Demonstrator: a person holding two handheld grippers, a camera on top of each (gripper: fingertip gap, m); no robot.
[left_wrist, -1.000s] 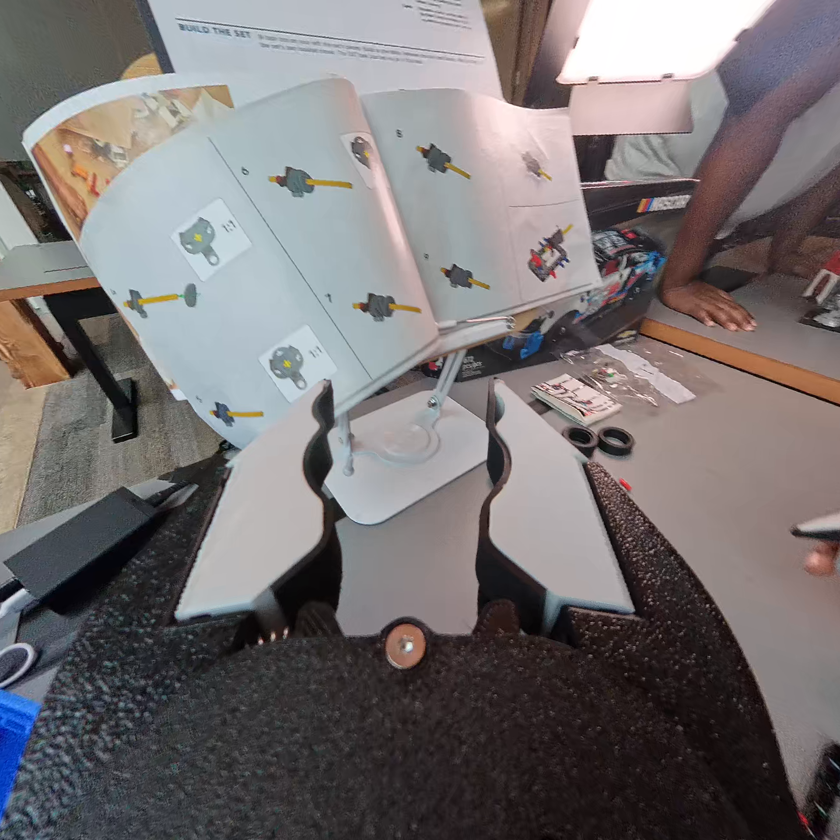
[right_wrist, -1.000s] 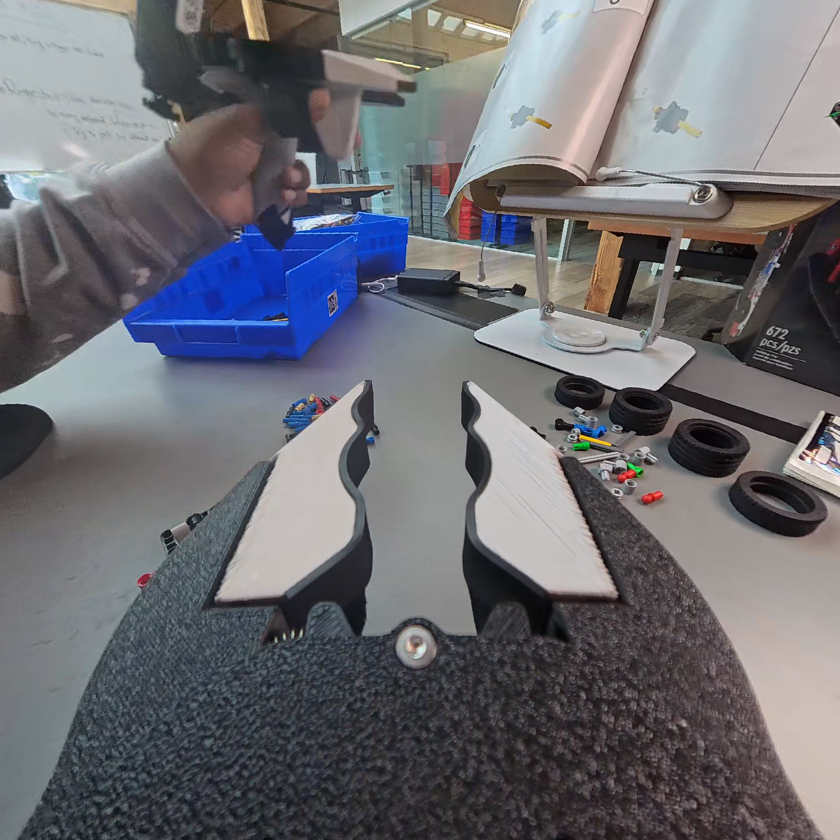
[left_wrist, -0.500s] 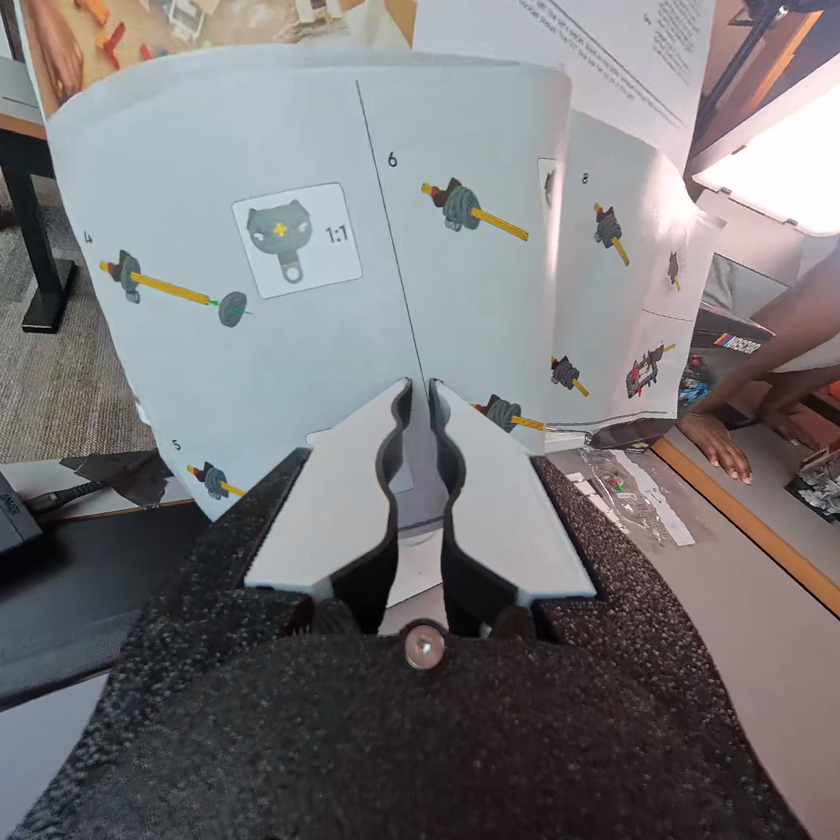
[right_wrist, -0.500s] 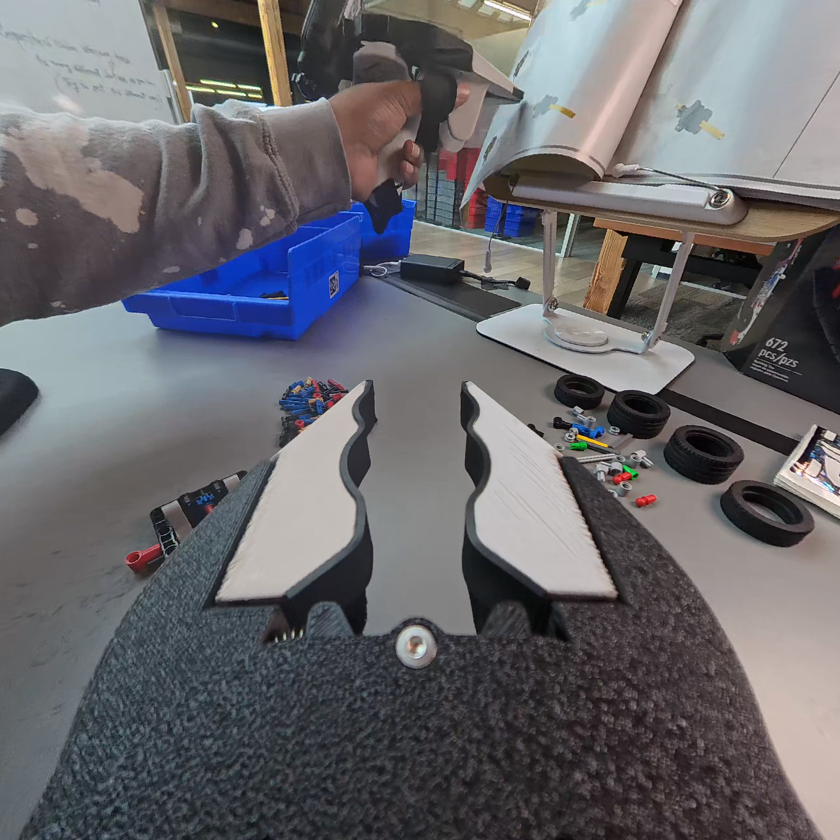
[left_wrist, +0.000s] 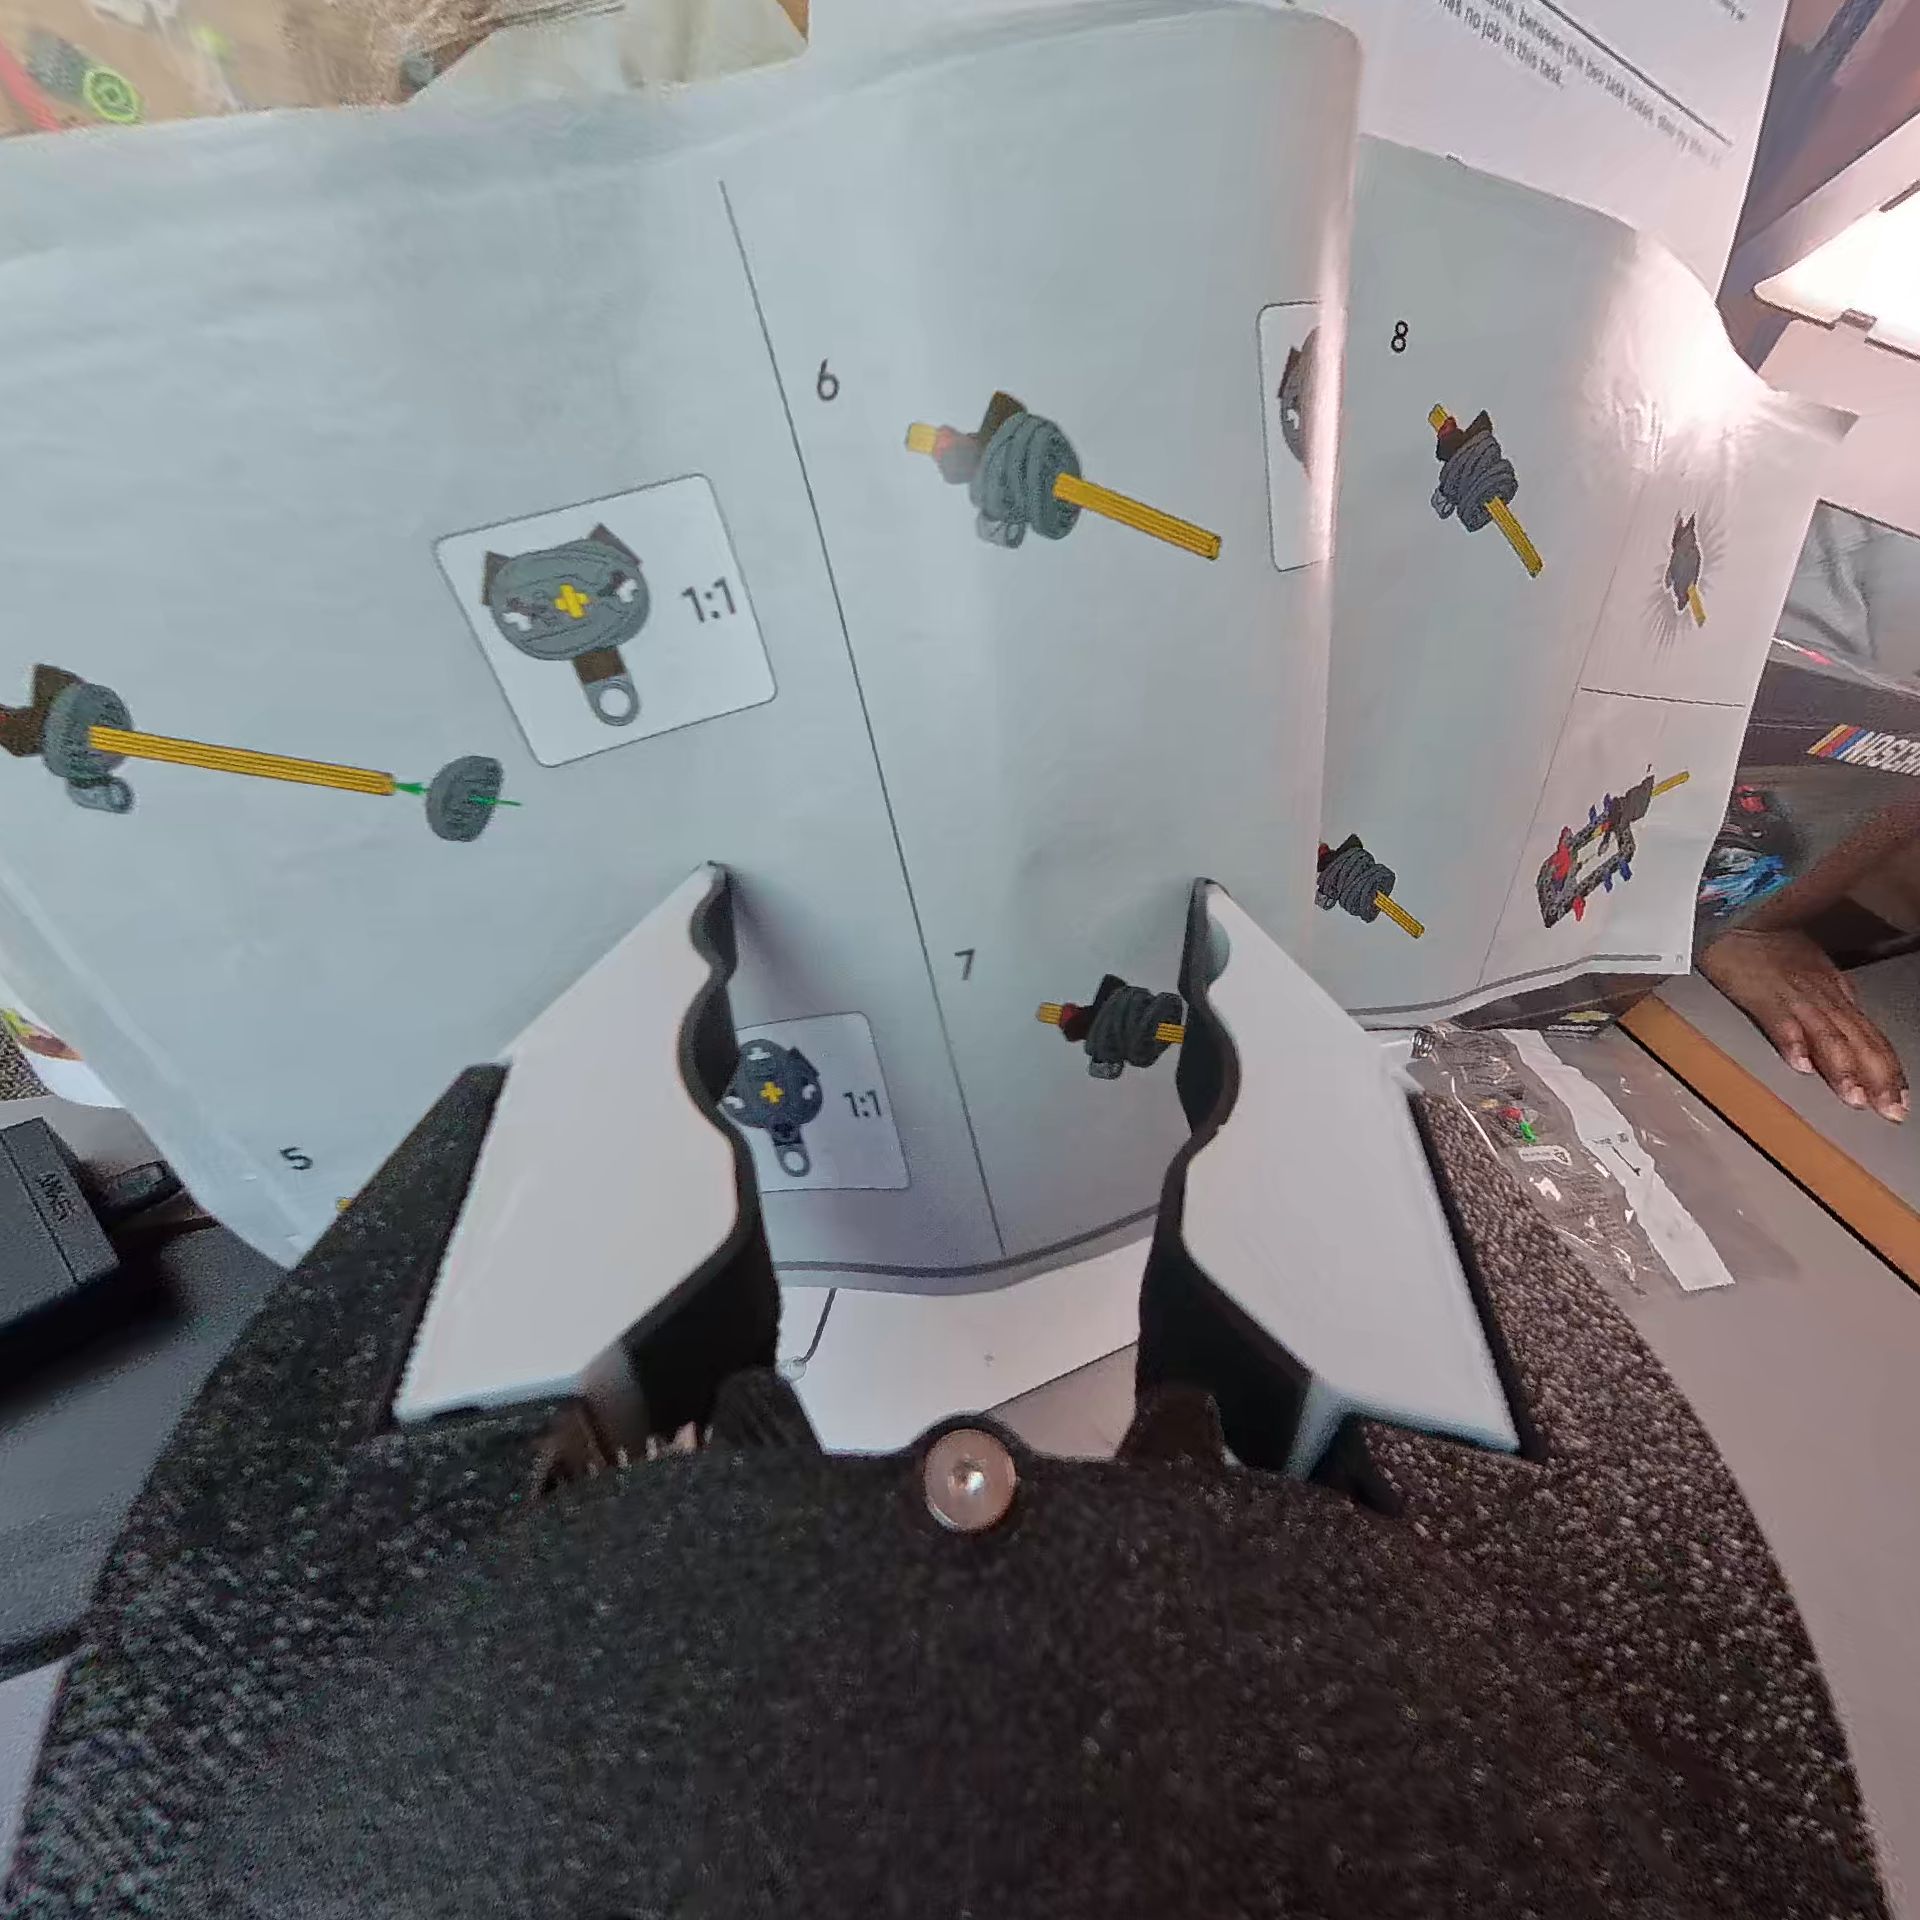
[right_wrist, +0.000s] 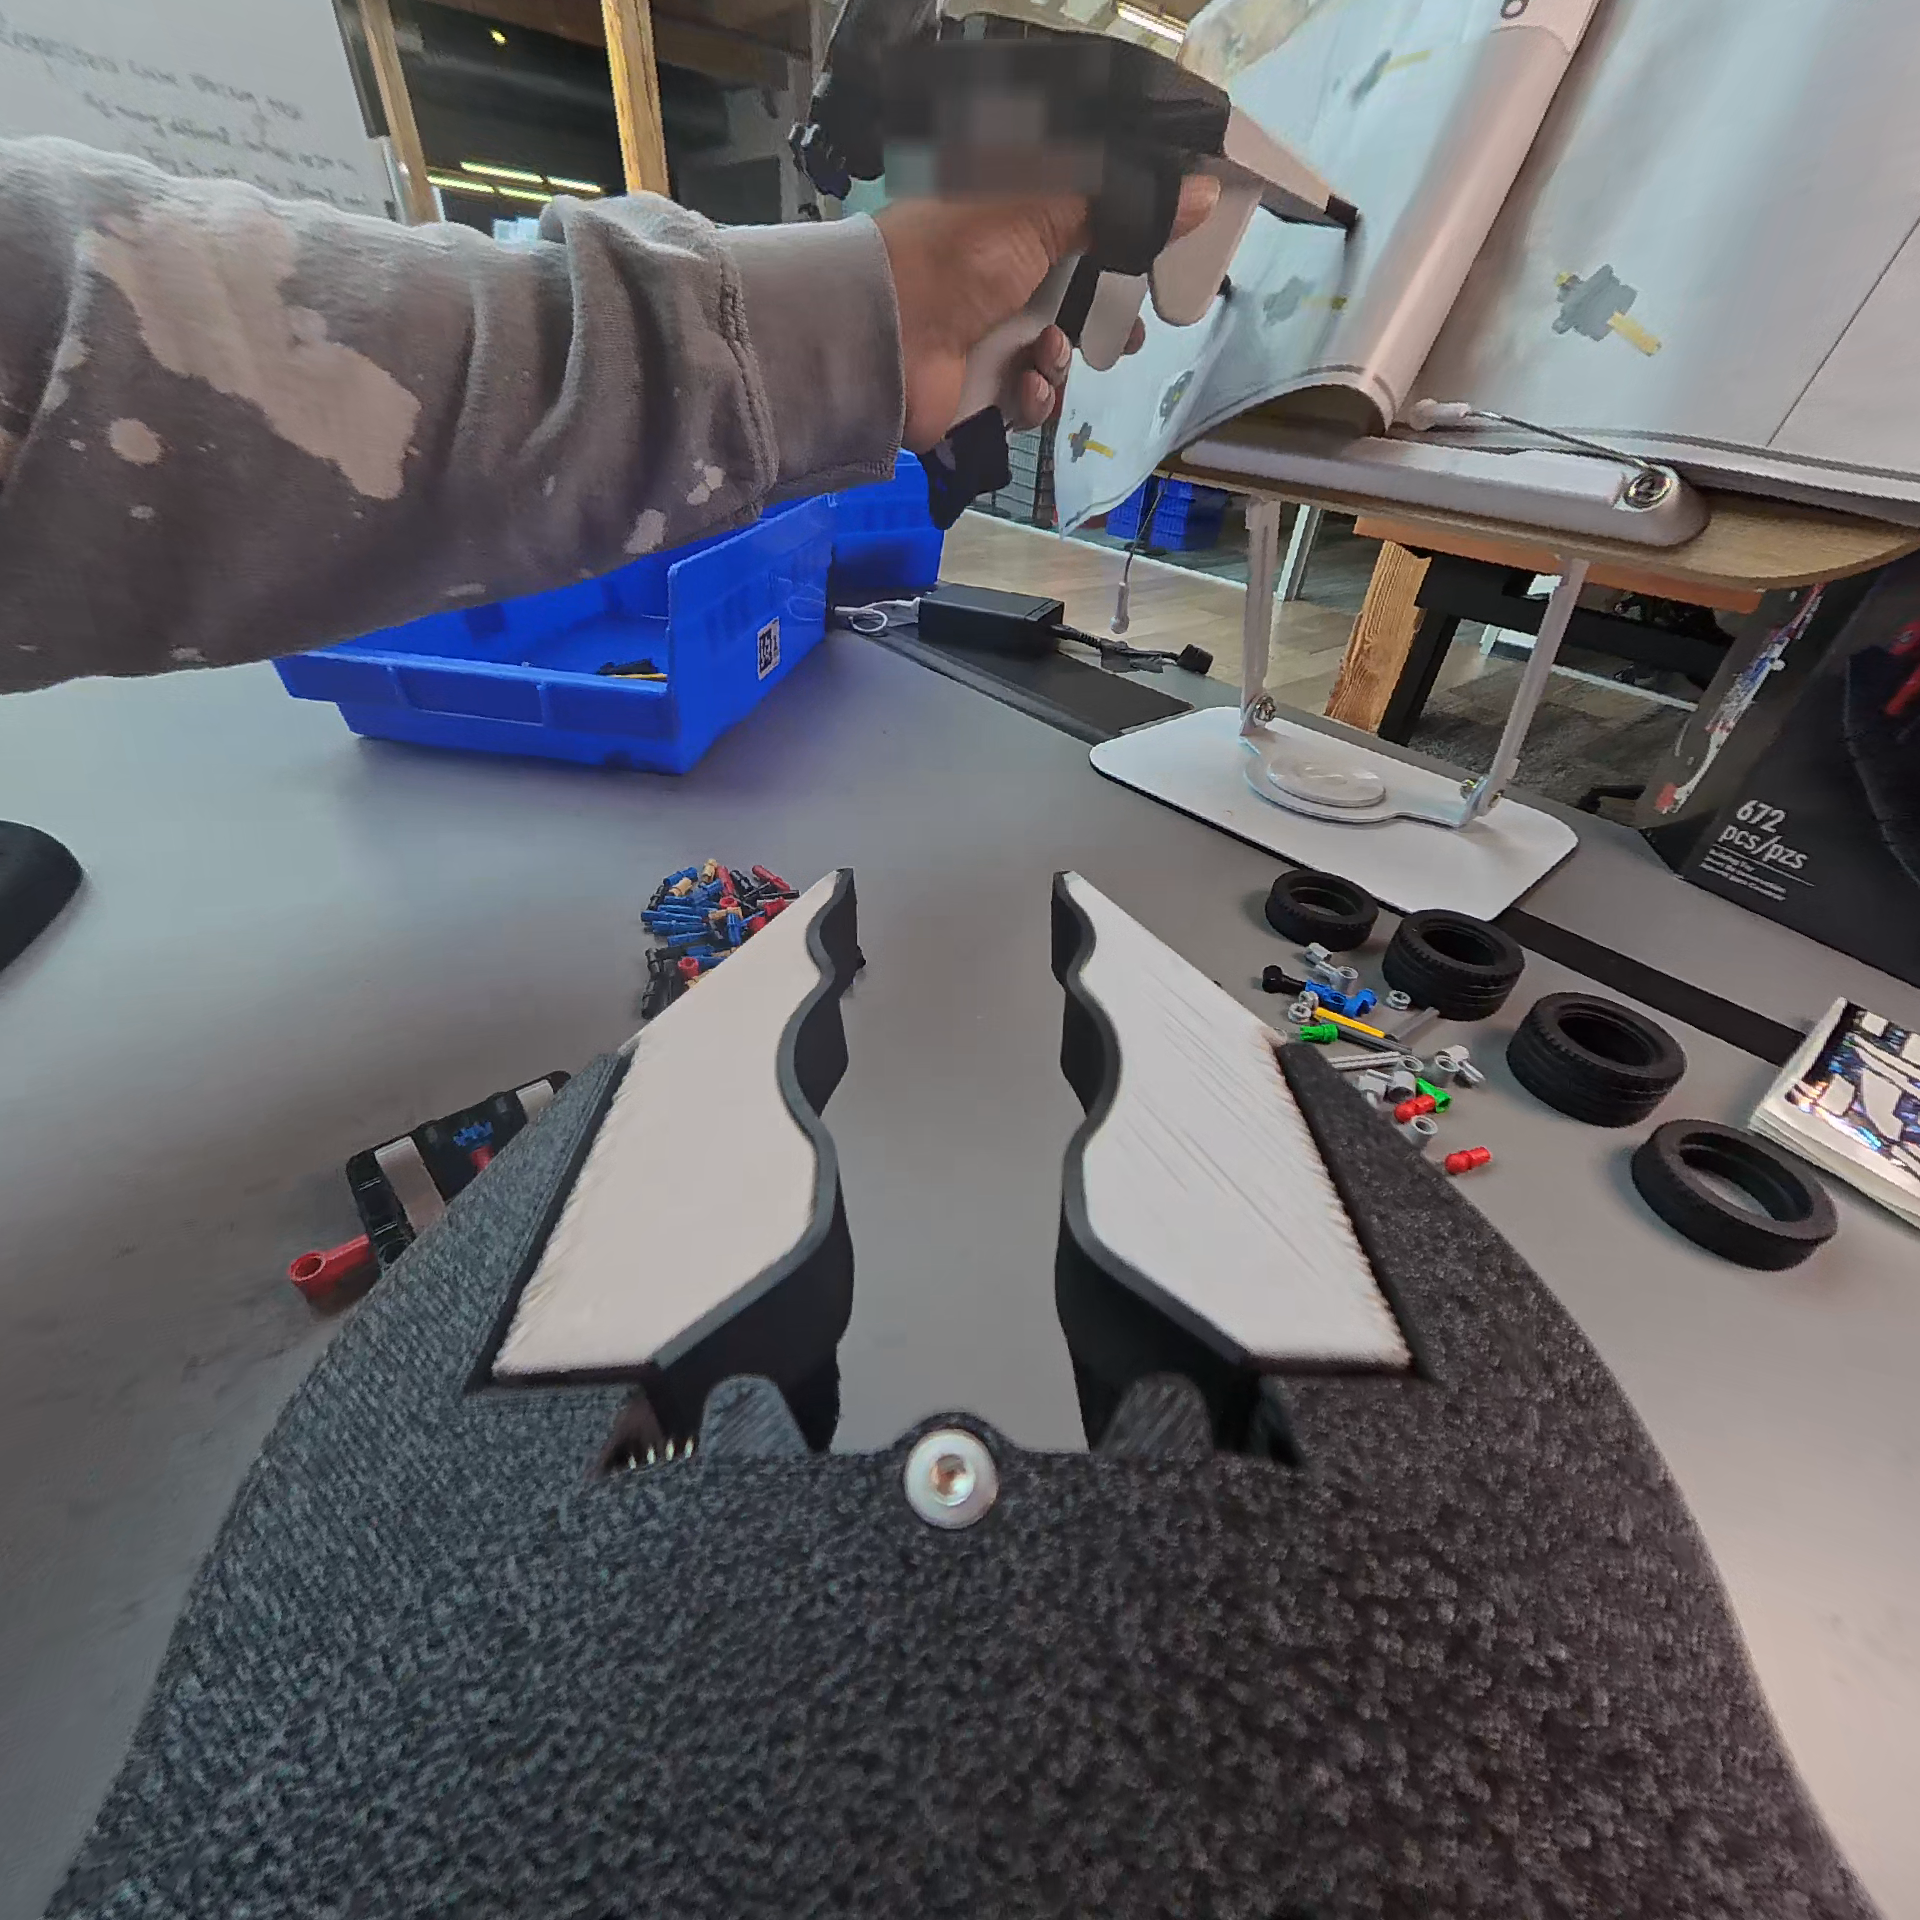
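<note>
Left wrist view shows the left claw (left_wrist: 956, 883) spread wide and holding nothing, its tips right at the curled pages of an open instruction booklet (left_wrist: 582, 343); contact cannot be confirmed. The booklet sits on a white tilted book stand (right_wrist: 1340, 800) at the far side of the grey worktop (right_wrist: 312, 935). Its paper looks thin, light and floppy, liable to crease or tear; a page edge appears the soundest hold. In the right wrist view the right claw (right_wrist: 956, 883) is likewise released and empty, low over bare worktop. Near it lie a heap of small coloured pins (right_wrist: 707, 914), loose connector pieces (right_wrist: 1371, 1049) and four black tyres (right_wrist: 1595, 1055). A blue bin (right_wrist: 561, 686) stands beyond, under the sleeved arm (right_wrist: 416, 395) reaching to the booklet.
</note>
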